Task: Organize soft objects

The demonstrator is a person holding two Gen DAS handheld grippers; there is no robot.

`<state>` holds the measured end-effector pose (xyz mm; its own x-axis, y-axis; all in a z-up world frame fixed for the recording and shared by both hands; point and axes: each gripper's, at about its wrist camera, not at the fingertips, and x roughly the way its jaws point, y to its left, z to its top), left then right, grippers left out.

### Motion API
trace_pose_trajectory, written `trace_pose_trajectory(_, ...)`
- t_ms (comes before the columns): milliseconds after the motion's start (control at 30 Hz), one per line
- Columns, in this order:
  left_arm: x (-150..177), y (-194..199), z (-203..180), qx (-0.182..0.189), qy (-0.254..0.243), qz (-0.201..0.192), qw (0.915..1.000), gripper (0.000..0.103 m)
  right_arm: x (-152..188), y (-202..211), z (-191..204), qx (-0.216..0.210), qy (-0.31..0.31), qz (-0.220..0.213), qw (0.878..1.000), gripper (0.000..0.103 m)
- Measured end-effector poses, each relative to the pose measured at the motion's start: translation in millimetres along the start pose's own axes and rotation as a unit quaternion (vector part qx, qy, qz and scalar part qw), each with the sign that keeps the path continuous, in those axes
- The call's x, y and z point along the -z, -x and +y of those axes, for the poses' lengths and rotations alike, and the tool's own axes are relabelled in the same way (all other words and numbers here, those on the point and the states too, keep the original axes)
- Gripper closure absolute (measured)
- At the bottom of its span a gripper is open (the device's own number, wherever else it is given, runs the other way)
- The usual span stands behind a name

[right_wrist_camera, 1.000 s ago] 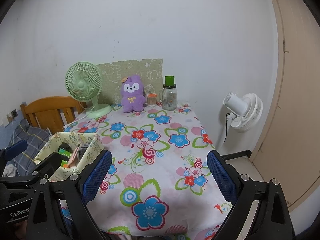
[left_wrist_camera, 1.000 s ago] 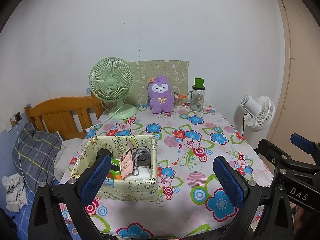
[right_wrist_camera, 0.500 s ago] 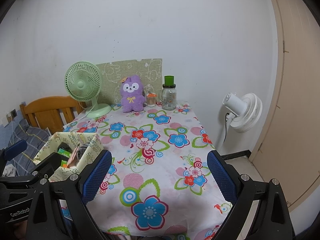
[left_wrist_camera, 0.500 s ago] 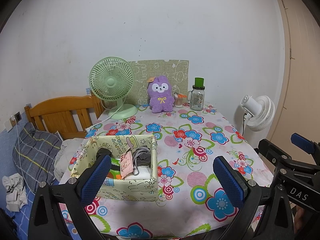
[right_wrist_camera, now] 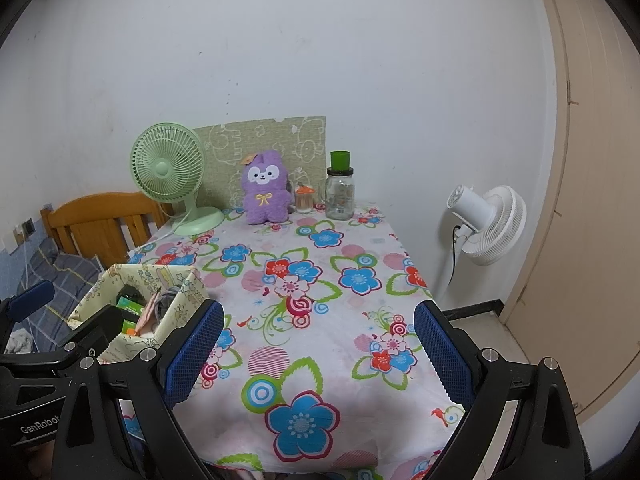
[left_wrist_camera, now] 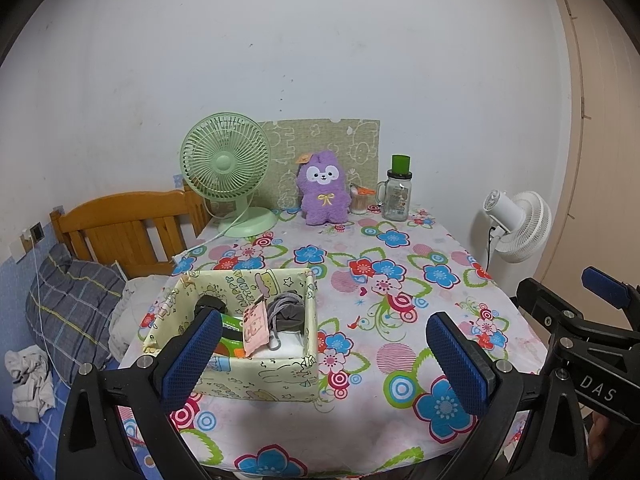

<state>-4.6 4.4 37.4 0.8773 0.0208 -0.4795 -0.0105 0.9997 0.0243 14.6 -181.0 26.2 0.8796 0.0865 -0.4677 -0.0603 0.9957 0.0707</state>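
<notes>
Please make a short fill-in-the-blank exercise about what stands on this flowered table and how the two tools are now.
1. The purple plush toy stands between the green fan and the glass ____.
2. The fabric box sits near the table's ____ edge, seen from the tools.
3. The left tool and right tool are both ____ and hold nothing.

Missing words: jar; left; open
</notes>
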Motion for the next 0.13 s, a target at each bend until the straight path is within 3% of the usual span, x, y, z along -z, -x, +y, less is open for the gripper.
trace_pose_trajectory(133,0.0,0.1,0.1,0.000,-0.001,0.001,1.0000,0.000,0.4,-0.6,0.0,0.001,0.001,0.000,1.000,0.006)
